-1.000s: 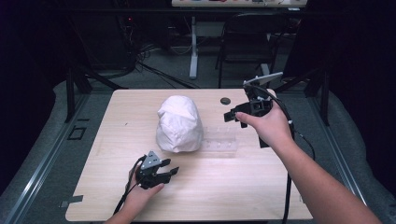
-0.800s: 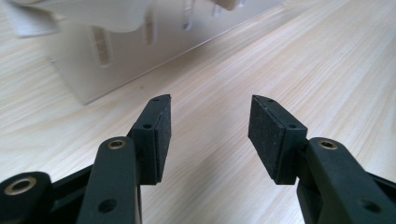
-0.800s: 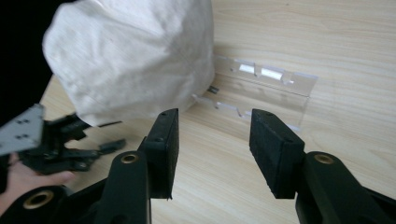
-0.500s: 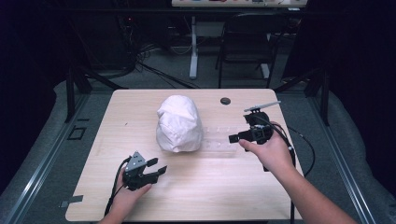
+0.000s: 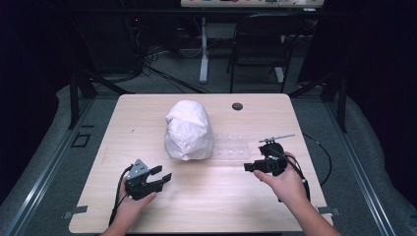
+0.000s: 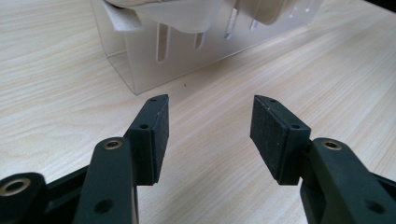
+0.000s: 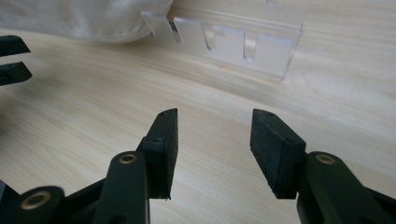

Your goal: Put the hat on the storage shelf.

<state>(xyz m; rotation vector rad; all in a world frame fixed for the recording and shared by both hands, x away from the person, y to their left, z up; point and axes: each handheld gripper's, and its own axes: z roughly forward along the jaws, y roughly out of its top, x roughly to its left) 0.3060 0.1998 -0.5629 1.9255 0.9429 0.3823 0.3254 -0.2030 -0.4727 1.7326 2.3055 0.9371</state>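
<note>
Both grippers low over pale wooden tabletop [image 5: 206,196], fingers apart, empty. Crumpled white cloth bundle [image 5: 188,130] sits on clear slotted acrylic rack [image 5: 236,146] mid-table. Likely pre-grasp; next: approach the bundle.

Dim, dark surroundings; table [image 5: 206,196] evenly lit; slightly soft focus.

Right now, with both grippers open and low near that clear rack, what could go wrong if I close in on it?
The clear rack is hard to make out against the pale table, so a jaw may clip its slotted wall. The white cloth bundle lies over the rack's left end; pulling the rack could drag or topple it. The left gripper and right gripper point toward each other and could collide.
</note>
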